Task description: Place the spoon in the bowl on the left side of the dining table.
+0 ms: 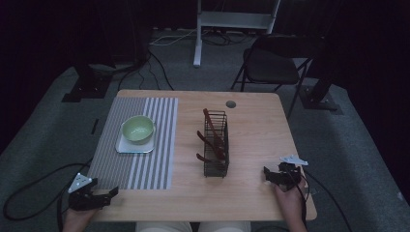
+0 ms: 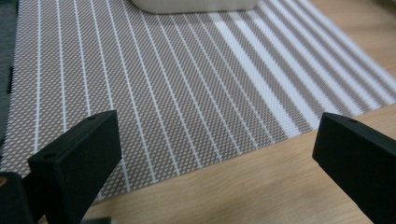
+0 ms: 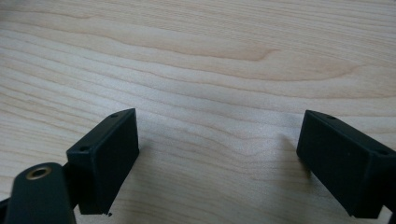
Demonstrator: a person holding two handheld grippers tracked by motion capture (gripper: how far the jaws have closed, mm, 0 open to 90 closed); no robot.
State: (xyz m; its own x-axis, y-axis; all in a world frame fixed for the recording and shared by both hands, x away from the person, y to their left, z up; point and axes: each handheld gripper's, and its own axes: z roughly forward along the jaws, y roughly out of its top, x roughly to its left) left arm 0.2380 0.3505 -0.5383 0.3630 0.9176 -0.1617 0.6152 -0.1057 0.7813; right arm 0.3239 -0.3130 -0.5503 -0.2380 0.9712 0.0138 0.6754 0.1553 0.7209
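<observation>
Striped mat (image 2: pixel 187 88) front edge between left claw (image 2: pixel 217 154) jaws, apart, right claw (image 3: pixel 217 158) apart over bare table (image 3: pixel 210 56).

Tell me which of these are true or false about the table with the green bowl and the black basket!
1. The green bowl sits on a small tray on the striped mat. True.
2. The left gripper is squeezing the bowl. False: its jaws are open with nothing between them, near the mat's front edge.
3. The black wire basket holds dark reddish utensils. True.
4. The right gripper is inside the basket. False: it is over bare table, right of the basket, jaws open.
5. The bowl stands right of the basket. False: it stands left of it.
</observation>
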